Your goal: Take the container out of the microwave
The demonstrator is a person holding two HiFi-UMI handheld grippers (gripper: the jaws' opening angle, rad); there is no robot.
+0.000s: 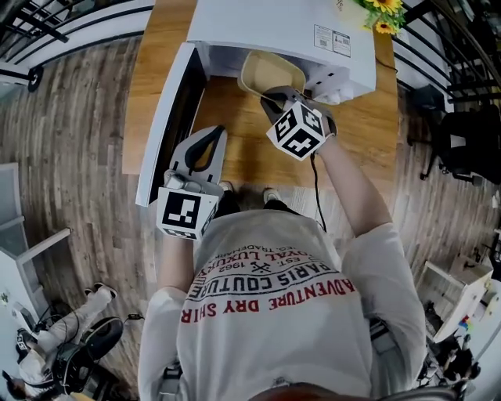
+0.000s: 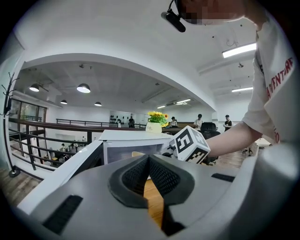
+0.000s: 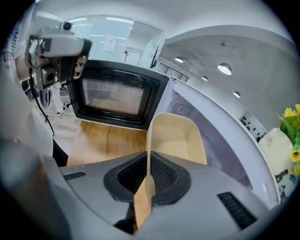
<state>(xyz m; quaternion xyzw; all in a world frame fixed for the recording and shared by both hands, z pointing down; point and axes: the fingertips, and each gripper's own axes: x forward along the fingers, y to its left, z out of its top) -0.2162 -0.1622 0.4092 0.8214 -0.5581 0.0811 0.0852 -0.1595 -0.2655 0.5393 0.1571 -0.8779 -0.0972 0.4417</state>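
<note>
A beige, open-topped container (image 1: pixel 272 73) sits tilted at the mouth of the white microwave (image 1: pixel 274 23), partly outside the cavity. My right gripper (image 1: pixel 275 98) is shut on its near rim. In the right gripper view the container's thin wall (image 3: pixel 176 136) runs straight between the pads of the right gripper (image 3: pixel 149 159). The microwave door (image 1: pixel 168 117) stands swung open to the left. My left gripper (image 1: pixel 211 135) hovers beside that door over the wooden table (image 1: pixel 235 133), shut and holding nothing. In the left gripper view the left gripper (image 2: pixel 149 159) has its pads touching at the tips.
A pot of sunflowers (image 1: pixel 383 12) stands on the table behind the microwave's right side. A black cable (image 1: pixel 315 188) hangs from the right gripper. Railings and a black chair (image 1: pixel 470 141) border the table to the right. The dark door window (image 3: pixel 112 96) faces the right gripper.
</note>
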